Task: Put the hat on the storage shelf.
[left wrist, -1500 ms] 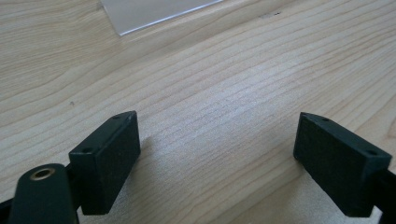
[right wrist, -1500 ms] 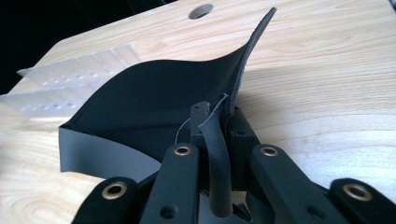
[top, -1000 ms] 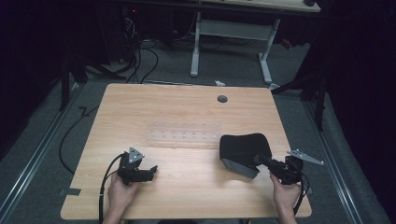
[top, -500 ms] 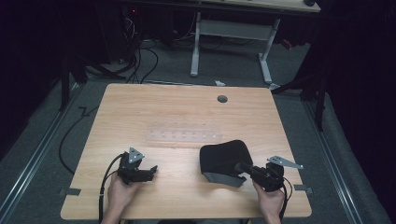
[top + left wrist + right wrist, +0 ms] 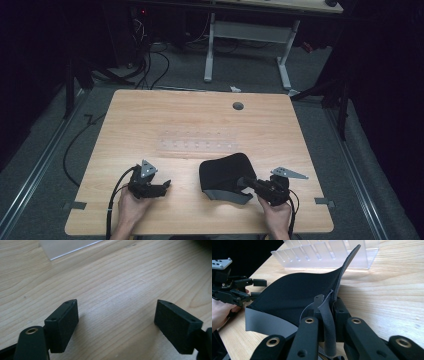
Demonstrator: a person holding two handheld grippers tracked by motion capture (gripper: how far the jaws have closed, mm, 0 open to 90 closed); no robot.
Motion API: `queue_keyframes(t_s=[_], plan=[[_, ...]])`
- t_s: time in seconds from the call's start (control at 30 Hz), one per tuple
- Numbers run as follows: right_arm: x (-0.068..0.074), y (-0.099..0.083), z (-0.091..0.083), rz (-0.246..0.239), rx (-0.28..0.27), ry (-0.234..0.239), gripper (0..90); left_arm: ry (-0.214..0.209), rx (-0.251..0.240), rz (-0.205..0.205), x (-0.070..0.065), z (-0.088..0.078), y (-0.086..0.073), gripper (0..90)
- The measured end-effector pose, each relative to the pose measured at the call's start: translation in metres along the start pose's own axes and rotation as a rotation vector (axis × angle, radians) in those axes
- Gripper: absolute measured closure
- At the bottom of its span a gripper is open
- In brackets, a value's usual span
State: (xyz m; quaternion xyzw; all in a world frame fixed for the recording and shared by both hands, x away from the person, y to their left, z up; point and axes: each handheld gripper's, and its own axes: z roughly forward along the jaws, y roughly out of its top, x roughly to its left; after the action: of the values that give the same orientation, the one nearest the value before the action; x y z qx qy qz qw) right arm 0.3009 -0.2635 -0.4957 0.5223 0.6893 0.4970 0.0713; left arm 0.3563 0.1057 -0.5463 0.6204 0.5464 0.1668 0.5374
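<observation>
Dark room, wooden table (image 5: pixel 150 125): black mat (image 5: pixel 225 172) being carried, no goal evident.
Right gripper (image 5: pixel 329 312) is clenched on the mat's edge (mat curled, partly lifted), just nearer the person than the clear slotted rack (image 5: pixel 324 252); left gripper (image 5: pixel 157 187) rests released, empty, left of the mat.

The wooden surface (image 5: pixel 200 125) is evenly lit from above while the floor around it falls into near-black. Up close, the grain is bright and slightly soft, with faint shadows beneath the left hand-held gripper (image 5: pixel 116 322); a clear rack (image 5: pixel 327 255) catches pale glare.
</observation>
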Motion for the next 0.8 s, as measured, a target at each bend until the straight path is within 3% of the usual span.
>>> queue_keyframes(t_s=[0.17, 0.23, 0.27, 0.3, 0.33, 0.53, 0.8], plan=[[0.004, 0.003, 0.003, 0.004, 0.003, 0.015, 84.6, -0.020, -0.014, 0.038, -0.010, -0.005, -0.006, 17.3], [0.004, 0.004, 0.003, 0.004, -0.001, 0.021, 84.5, -0.045, -0.012, 0.050, -0.015, -0.008, -0.008, 16.3], [0.005, 0.005, 0.004, 0.010, 0.000, 0.024, 84.5, -0.079, -0.008, 0.065, -0.022, -0.012, -0.009, 15.8], [0.005, 0.005, 0.004, 0.012, 0.001, 0.026, 84.5, -0.079, -0.008, 0.065, -0.022, -0.012, -0.009, 15.4], [0.005, 0.006, 0.004, 0.008, 0.001, 0.028, 84.5, -0.118, -0.002, 0.075, -0.029, -0.016, -0.009, 15.1], [0.008, 0.008, 0.005, 0.014, 0.006, 0.052, 84.5, -0.208, -0.027, 0.074, -0.047, -0.026, -0.002, 9.8], [0.010, 0.012, 0.006, 0.015, 0.021, 0.067, 84.5, -0.275, -0.020, 0.112, -0.062, -0.030, 0.001, 7.3]])
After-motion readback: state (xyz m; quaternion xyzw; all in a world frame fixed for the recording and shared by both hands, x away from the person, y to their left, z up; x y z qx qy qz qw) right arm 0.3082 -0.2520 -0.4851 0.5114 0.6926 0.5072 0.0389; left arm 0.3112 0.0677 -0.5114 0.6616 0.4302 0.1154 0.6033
